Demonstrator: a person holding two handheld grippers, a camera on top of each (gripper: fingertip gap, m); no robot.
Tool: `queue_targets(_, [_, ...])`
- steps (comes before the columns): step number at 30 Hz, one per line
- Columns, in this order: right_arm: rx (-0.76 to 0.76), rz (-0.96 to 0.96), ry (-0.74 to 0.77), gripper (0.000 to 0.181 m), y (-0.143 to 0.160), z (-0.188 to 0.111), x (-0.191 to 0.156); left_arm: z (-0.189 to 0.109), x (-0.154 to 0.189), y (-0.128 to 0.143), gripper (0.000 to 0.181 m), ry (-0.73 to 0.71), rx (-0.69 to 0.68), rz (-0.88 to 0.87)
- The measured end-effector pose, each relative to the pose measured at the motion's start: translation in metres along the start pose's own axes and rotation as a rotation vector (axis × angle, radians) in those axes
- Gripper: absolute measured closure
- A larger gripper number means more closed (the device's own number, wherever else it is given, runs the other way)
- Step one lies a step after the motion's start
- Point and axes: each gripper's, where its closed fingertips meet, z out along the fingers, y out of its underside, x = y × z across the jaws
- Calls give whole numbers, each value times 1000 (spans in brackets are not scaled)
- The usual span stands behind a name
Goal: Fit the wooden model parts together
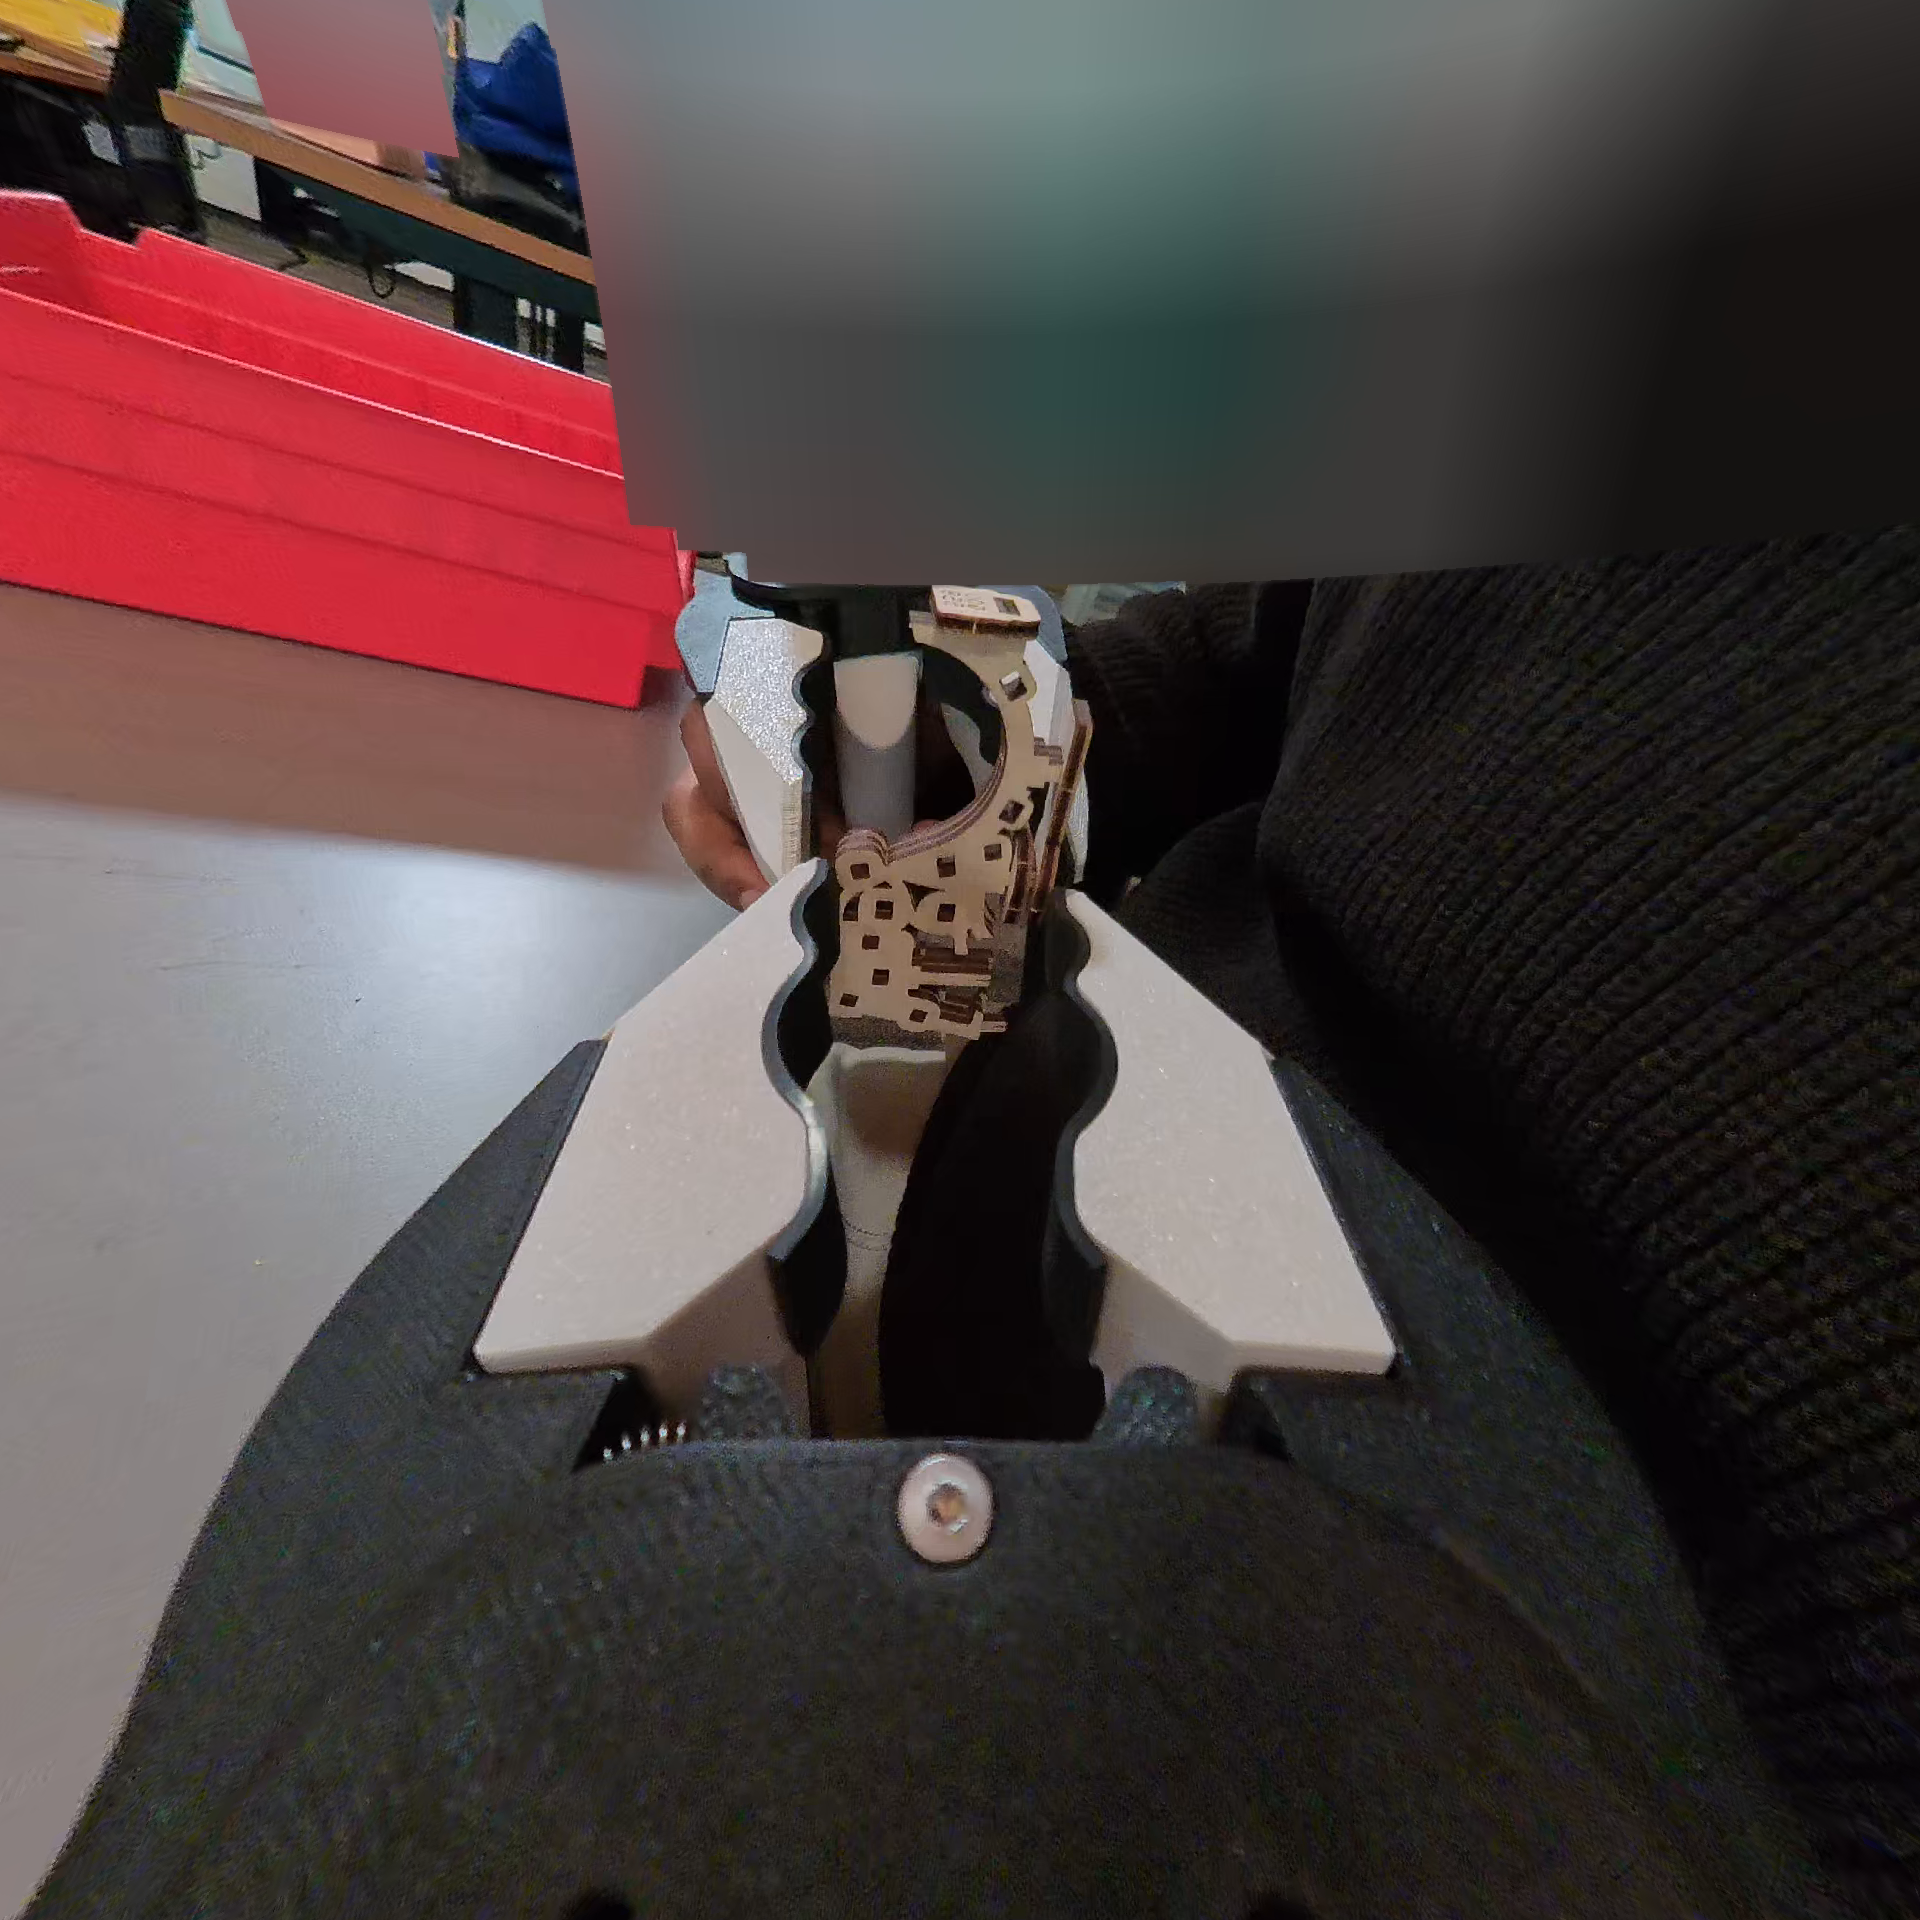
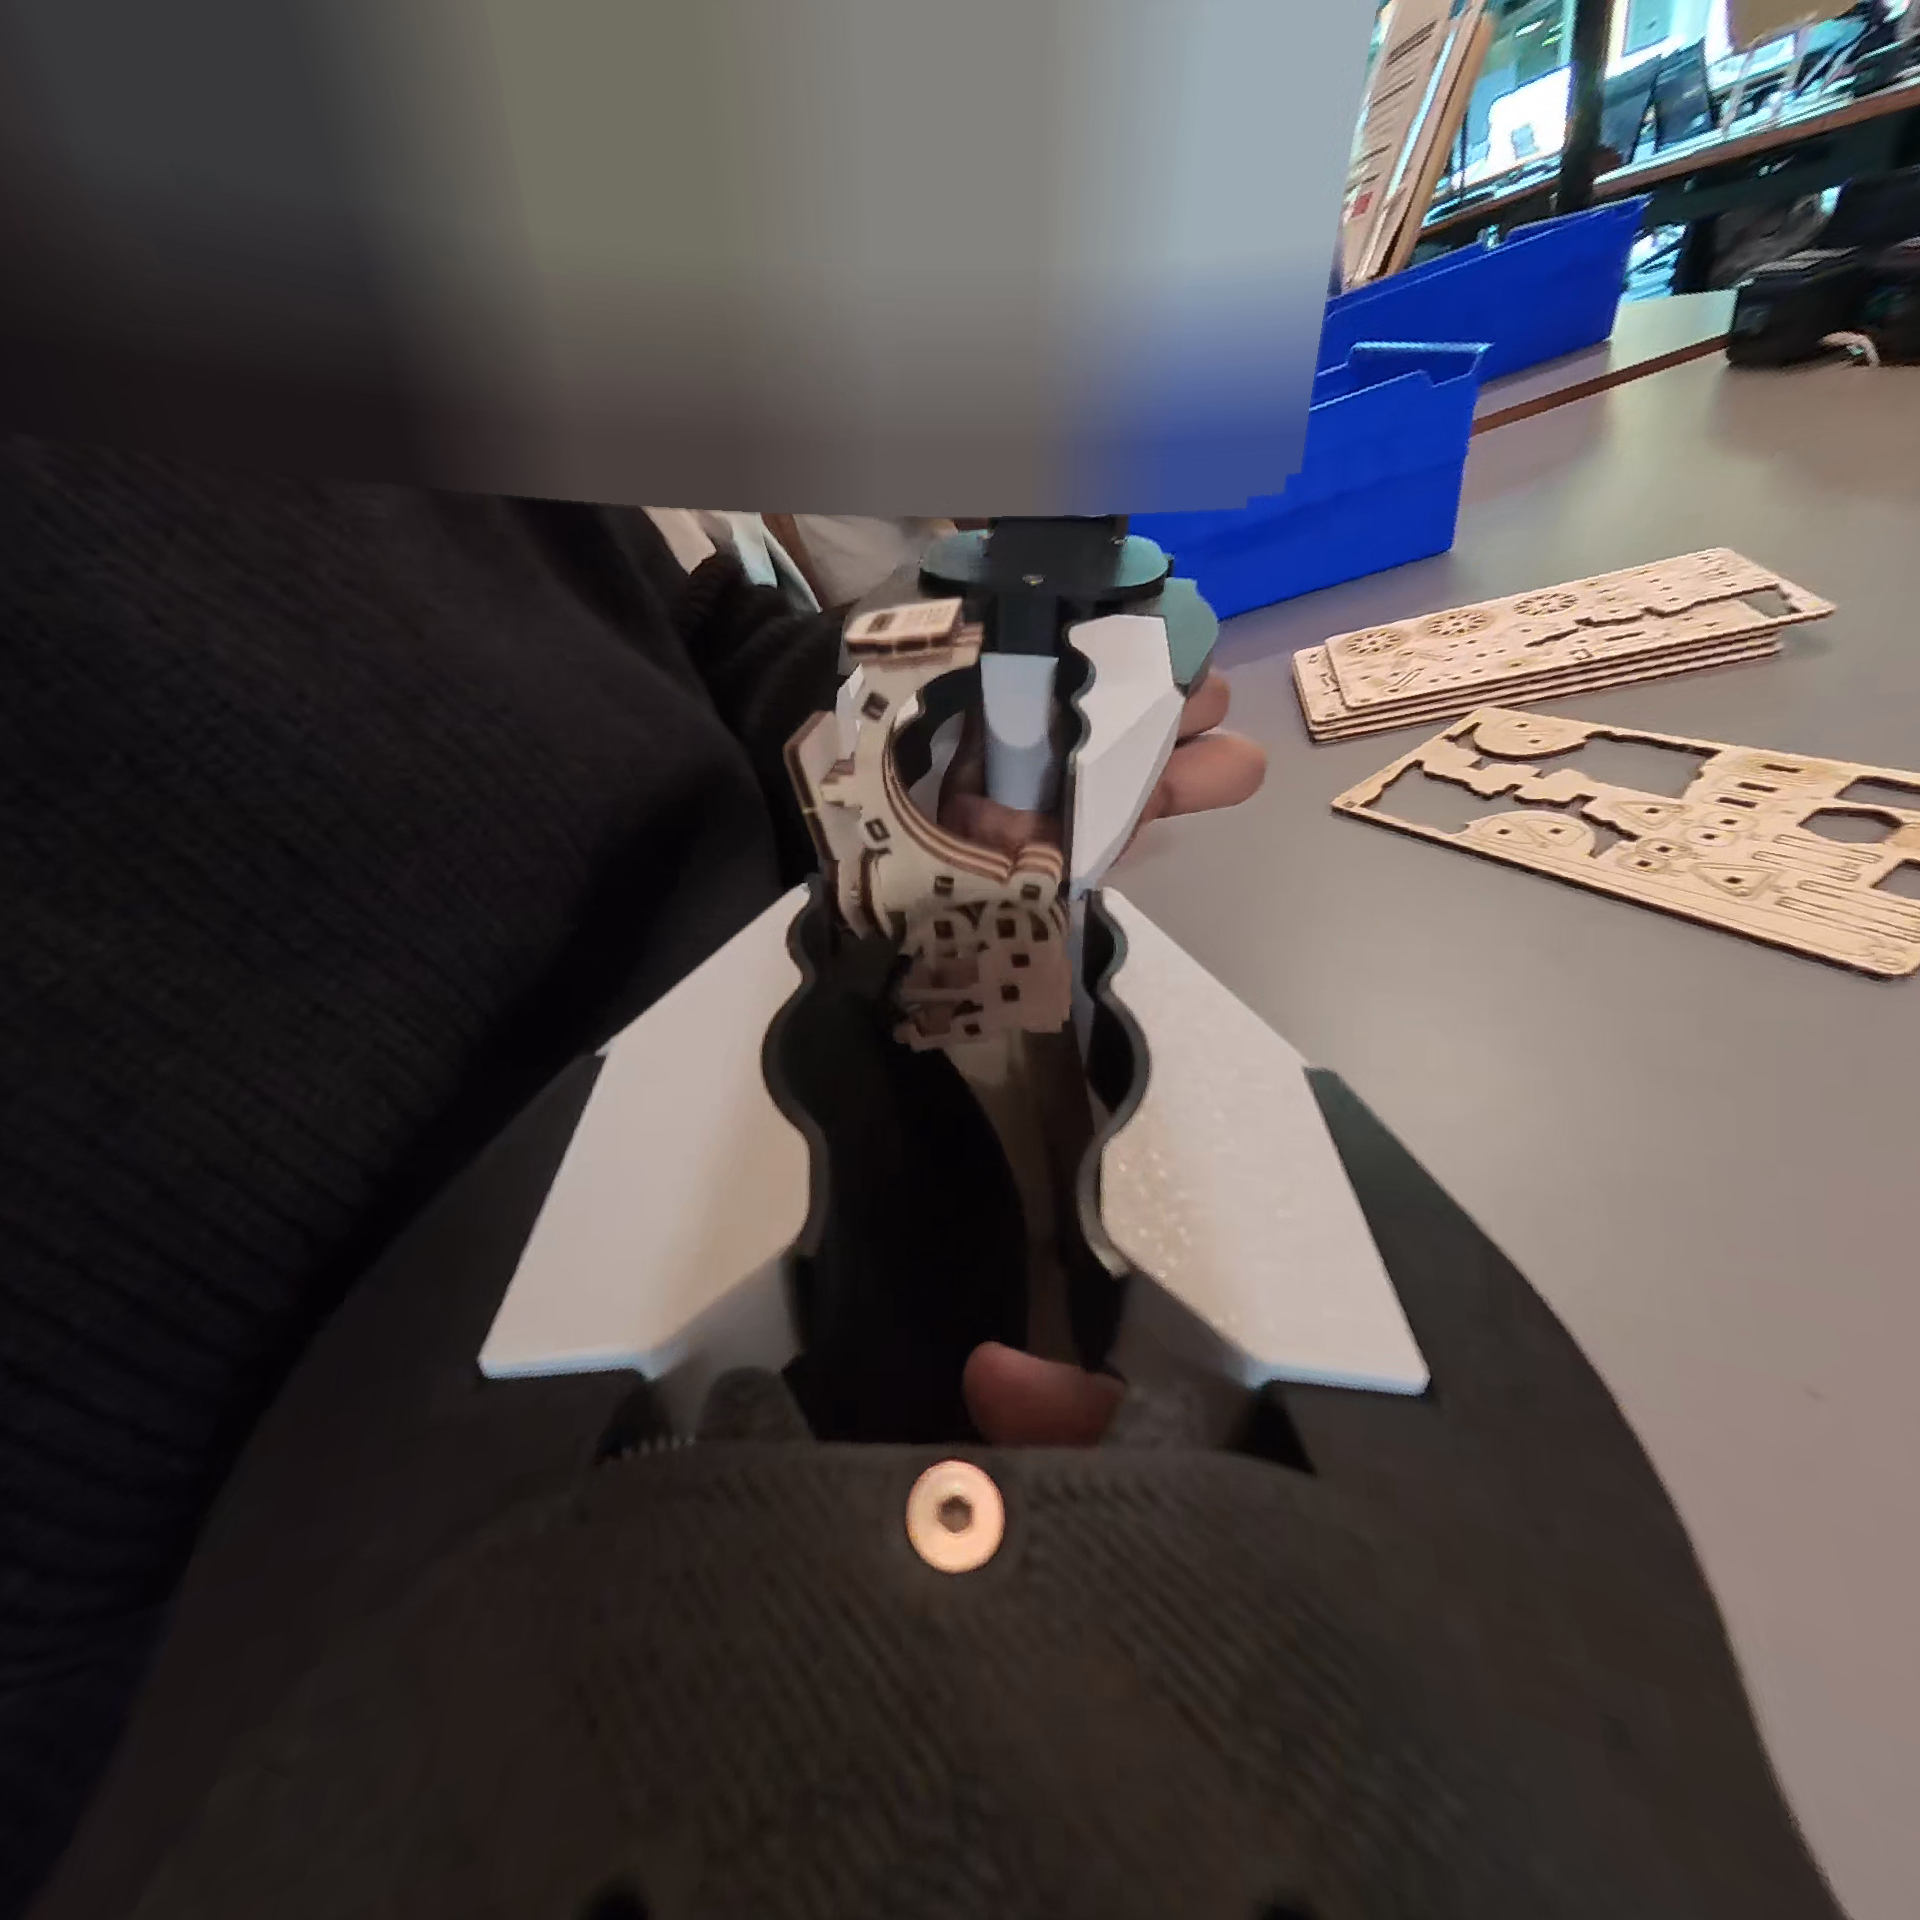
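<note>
left view, left gripper (image 1: 940, 935): fingers narrow, tips either side of the model (image 1: 925, 935); real pinch or only close, cannot tell from here.
left view, model: wooden sub-assembly with square slots and a curved arm running up to a small tab. Held in the air above the tabletop (image 1: 260, 1039), between the two grippers.
left view, right gripper (image 1: 894, 748): faces us from just beyond the model, a person's hand behind it. Red trays (image 1: 312, 468) sit at the far left edge.
right view, right gripper (image 2: 951, 935): fingers narrow, around the slotted end of the model (image 2: 935, 904); contact looks likely but is not clear.
right view, left gripper (image 2: 1023, 727): opposite, tips close to the curved arm, a hand behind it. The two grippers meet nose to nose on one piece.
right view, stock: cut-out sheet (image 2: 1642, 842) and a stack of sheets (image 2: 1538, 644) lie flat toward the right edge, well apart from the work; blue bins (image 2: 1392, 468) behind.
step, my read: seating a joint while the piece hangs free.
how to do it well: keep one gripper as a fixed clamp, push with the other straight along the slot, no twist.
risk: thin ply, the curved arm would probably snap under side load.
check: tab flush in its slot before easing either grip.
</note>
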Motion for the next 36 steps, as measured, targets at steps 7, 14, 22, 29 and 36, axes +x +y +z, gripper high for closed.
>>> queue_targets(7, [-2,-52,5,134,0,1,1,-1,1,-1,143,2,20,11])
queue_targets(14, [-21,-88,12,135,3,-2,-1,1,3,1,143,22,13,11])
queue_targets(22, [-67,-97,15,136,11,-3,2,1,2,8,142,36,-23,-19])
queue_targets(29, [-91,-98,16,137,15,-2,3,0,1,12,141,40,-39,-43])
queue_targets(36, [-88,-96,16,137,14,-3,2,0,2,11,141,40,-36,-42])
